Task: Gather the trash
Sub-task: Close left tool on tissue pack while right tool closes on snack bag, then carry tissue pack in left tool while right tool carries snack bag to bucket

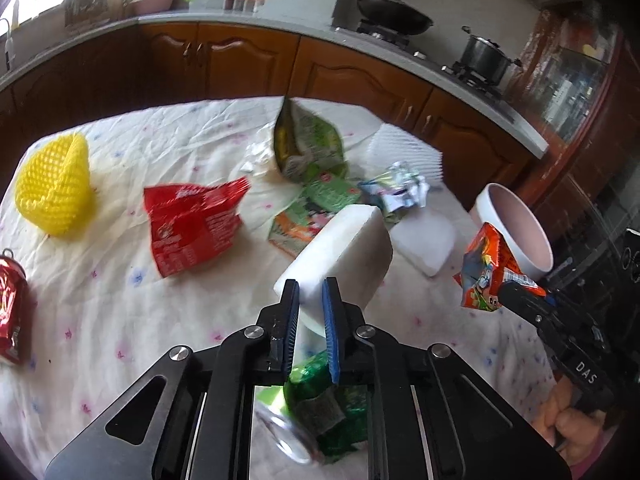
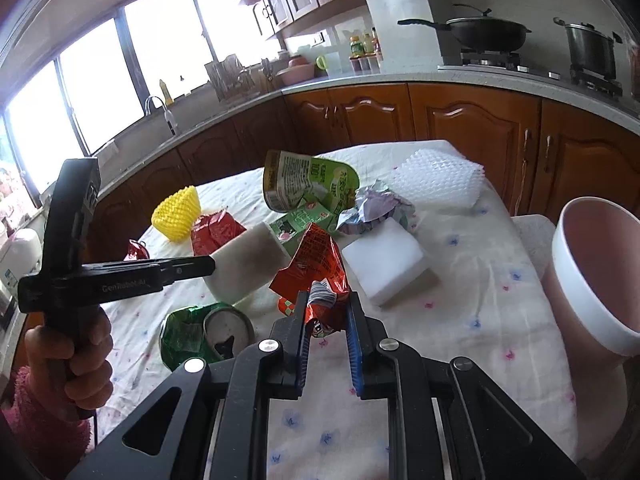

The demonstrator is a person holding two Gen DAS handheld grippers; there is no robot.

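Kitchen table with scattered litter, both claws loaded. Nearest, the left gripper is pinched narrow on one end of a white foam block, which juts away from the jaws toward 12 o'clock, lifted off the cloth. Directly beneath this claw, at 6 o'clock, lies a crushed green can on the tablecloth.

The right gripper is likewise drawn narrow, clamping the lower edge of an orange snack wrapper that stands up from the jaws toward 12 o'clock. From this claw, the pink bin sits at 3 o'clock, just beside the table edge, its mouth open; its interior, as far as it shows, appears empty.

Judged progress: early. Two items are gripped but neither is yet deposited.

Remaining on the cloth, mid-distance: a second white foam block at 1 o'clock of the right claw, a red wrapper, a red can at the left margin. Farther: a yellow foam net, a green pouch, crumpled foil, flat green wrappers, and a white ribbed sheet at the far edge.
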